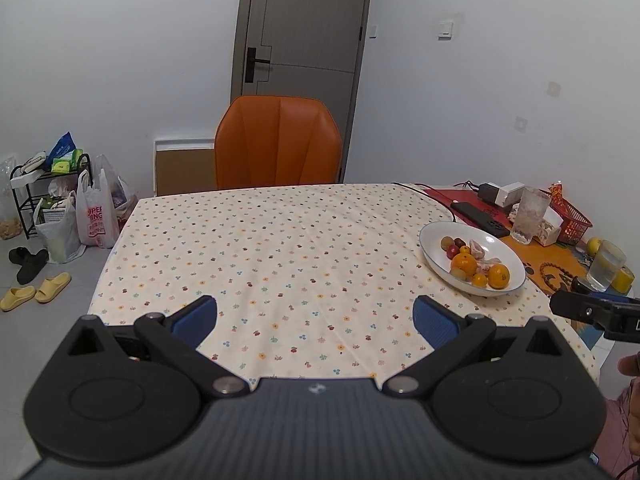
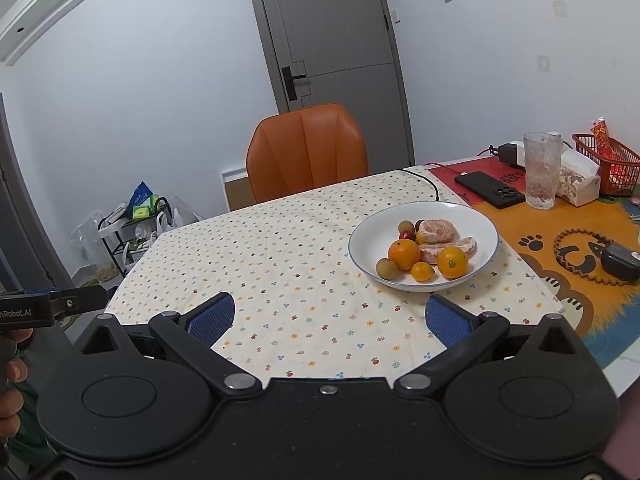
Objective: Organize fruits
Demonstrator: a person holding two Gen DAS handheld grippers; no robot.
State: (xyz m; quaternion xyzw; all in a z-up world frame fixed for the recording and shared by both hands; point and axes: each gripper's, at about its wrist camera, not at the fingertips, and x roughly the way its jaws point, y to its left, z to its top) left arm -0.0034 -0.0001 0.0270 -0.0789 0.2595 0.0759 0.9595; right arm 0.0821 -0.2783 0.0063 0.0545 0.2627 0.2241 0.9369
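- Fruits all sit together in the white bowl (image 2: 476, 220), on the right part of the floral tablecloth (image 2: 300, 272), ahead of our right gripper (image 2: 328, 320).
- Contents as we read them: two round oranges (image 2: 404, 254), a small kumquat-like fruit (image 2: 423, 271), peeled mandarin pieces (image 2: 439, 231), a brownish longan-like fruit (image 2: 386, 268), and a few small dark red ones at the back (image 2: 407, 235).
- No fruit shows loose on the tablecloth. A yellowish round thing (image 1: 595, 245) sits past the red basket (image 1: 576, 220) in the left view; we cannot tell what it is.
- Stage: we judge the scene fits two readings, either fruit gathered in the bowl as wanted, or fruit waiting there to be sorted out onto the cloth. We cannot settle which.
- Any next reach into the bowl would call for a narrow approach: pieces lie touching one another, the peeled mandarin is soft, and the round ones may roll.
- Right gripper: jaws spread wide, blue pads (image 2: 211, 318) well apart, nothing between them, hovering over the near cloth short of the bowl.
- Left gripper (image 1: 314, 318): likewise wide apart and empty, above bare cloth, bowl off to its right.
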